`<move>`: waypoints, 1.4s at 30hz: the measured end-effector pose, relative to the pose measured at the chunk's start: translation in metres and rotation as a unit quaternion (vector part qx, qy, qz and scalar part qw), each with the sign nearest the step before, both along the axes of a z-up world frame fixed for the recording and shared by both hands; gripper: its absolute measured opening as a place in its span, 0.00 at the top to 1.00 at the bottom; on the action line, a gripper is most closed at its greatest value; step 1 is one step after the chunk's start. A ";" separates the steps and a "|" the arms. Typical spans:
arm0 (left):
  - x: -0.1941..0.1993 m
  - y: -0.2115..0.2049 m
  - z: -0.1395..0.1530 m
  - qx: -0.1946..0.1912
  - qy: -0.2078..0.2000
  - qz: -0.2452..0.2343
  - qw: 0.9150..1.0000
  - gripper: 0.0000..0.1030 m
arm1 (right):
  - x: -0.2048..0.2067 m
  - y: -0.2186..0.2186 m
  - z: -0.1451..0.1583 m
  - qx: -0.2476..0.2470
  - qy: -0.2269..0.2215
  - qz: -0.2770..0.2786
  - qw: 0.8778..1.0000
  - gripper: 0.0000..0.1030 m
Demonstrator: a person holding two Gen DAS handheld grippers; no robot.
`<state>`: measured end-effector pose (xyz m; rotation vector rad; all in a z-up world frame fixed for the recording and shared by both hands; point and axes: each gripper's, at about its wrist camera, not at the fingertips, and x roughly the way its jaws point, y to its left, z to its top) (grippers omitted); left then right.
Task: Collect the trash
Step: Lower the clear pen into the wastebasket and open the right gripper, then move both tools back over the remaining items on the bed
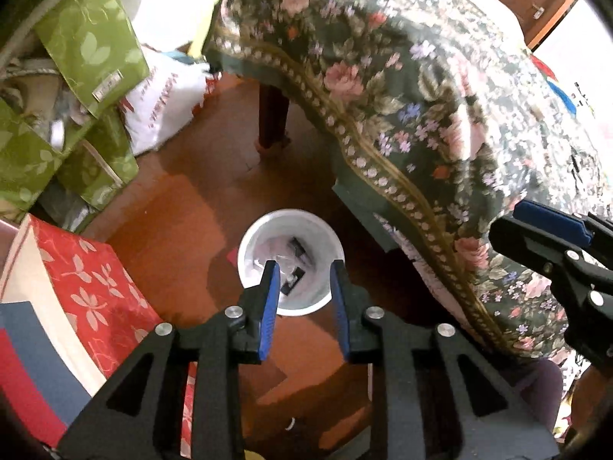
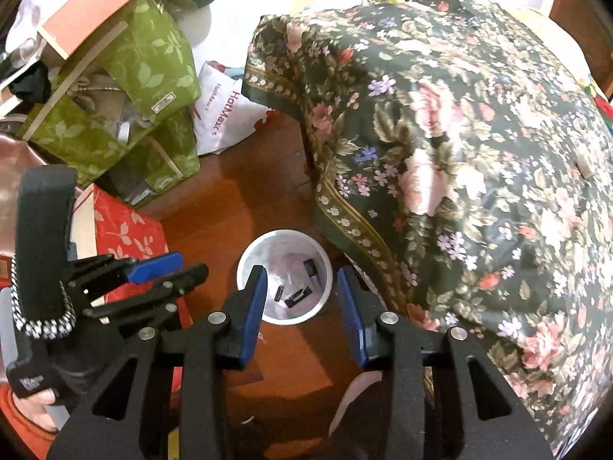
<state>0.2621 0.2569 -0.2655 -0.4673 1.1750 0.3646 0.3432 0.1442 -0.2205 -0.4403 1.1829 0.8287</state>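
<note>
- White bin (image 1: 291, 230) (image 2: 284, 239): a round container standing upright on the brown wooden floor (image 1: 184, 207) (image 2: 230, 207), just beside the hanging edge of the floral cloth. Its mouth faces up and is fully visible from both wrist views.
- Contents (image 1: 285, 264) (image 2: 295, 287): crumpled pale scraps and several small dark pieces lie at the bottom. Their exact nature cannot be told.
- Left gripper (image 1: 304, 268) (image 2: 172, 268): poised above the bin, pointing steeply down. The blue pads are parted and nothing sits between them; in its own view, the bin's opening shows through the gap.
- Right gripper (image 2: 300, 274) (image 1: 536, 218): also above the bin, angled steeply down, close beside the left one. Its jaws are apart and grip nothing.
- Floral cloth (image 1: 402, 88) (image 2: 459, 134): dark green with pink roses and a banded border, draped over a piece of furniture to the right of the bin. One dark wooden leg (image 1: 272, 115) shows beneath it.
- Green leaf-print boxes (image 1: 84, 42) (image 2: 149, 65): stacked at upper left, well apart from the bin.
- Red leaf-print box (image 1: 92, 280) (image 2: 126, 230): on the floor left of the bin.
- White plastic bag (image 1: 164, 103) (image 2: 226, 103): with red lettering, lies between the green boxes and the cloth.
- Person's hand (image 2: 34, 398): partly visible at lower left in the right wrist view, holding the left gripper's handle.
</note>
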 end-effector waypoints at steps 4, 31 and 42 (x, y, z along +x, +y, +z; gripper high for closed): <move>-0.011 -0.010 0.030 0.022 -0.025 -0.002 0.999 0.76 | -0.005 -0.017 0.020 0.016 -0.018 -0.004 1.000 0.66; 0.006 -0.197 0.225 0.127 -0.252 -0.111 0.953 0.76 | -0.020 -0.217 0.187 0.151 -0.227 -0.128 0.953 0.66; 0.094 -0.286 0.226 0.093 -0.257 -0.188 0.944 0.76 | 0.023 -0.323 0.208 0.161 -0.254 -0.198 0.933 0.66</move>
